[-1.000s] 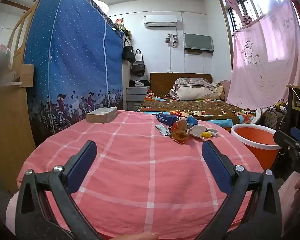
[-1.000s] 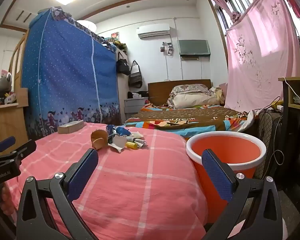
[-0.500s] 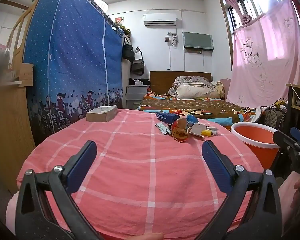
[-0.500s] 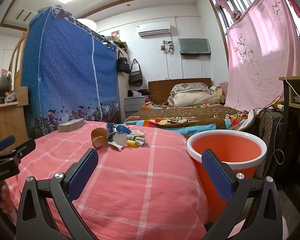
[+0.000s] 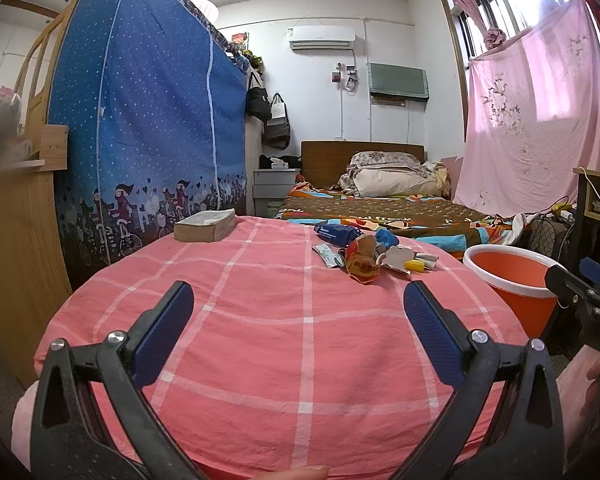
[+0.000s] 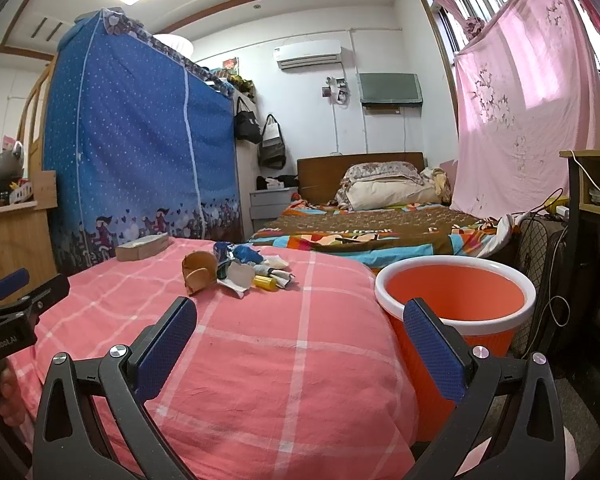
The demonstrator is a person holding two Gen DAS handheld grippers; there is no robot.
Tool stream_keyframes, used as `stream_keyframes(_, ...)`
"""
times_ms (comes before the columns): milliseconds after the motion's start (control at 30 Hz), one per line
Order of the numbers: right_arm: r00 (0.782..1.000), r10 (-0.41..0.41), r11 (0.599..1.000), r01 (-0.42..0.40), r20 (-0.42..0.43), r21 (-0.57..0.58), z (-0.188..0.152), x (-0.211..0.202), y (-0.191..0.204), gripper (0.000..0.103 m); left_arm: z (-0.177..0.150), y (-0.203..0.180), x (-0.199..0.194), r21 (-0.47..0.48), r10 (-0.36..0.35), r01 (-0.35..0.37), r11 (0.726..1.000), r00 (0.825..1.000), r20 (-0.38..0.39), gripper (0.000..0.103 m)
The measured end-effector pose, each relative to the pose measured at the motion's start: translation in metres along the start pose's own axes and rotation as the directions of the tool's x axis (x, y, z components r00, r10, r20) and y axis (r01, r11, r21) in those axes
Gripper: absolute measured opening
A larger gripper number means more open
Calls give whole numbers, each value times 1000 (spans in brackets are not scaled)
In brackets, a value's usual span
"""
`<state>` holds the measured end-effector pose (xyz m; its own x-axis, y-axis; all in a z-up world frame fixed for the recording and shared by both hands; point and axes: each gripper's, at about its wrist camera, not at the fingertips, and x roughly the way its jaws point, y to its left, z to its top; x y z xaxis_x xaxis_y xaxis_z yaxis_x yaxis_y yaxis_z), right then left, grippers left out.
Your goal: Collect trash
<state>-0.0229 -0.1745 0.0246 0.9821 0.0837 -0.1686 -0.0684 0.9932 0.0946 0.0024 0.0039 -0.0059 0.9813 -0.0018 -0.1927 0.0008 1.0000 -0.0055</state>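
trash pile ahead of left gripper on pink checked cover, both grippers spread wide and empty, orange bucket just ahead of right gripper, right of pile

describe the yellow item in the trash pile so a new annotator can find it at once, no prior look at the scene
Start at the pink checked cloth covering the table, then find the trash pile near its far edge, on the side toward the orange bucket. The yellow tube lies flat at the pile's bucket-side front, beside a torn white wrapper. It is the only solid bright yellow piece; its neighbours are brown, blue or white.
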Motion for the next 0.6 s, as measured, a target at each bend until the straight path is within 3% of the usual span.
stream_keyframes(600, 1000, 0, 1000, 0, -3, 0, 0, 1, 0, 103, 1, 1, 0, -1, 0, 0, 1000, 1000, -2, 103)
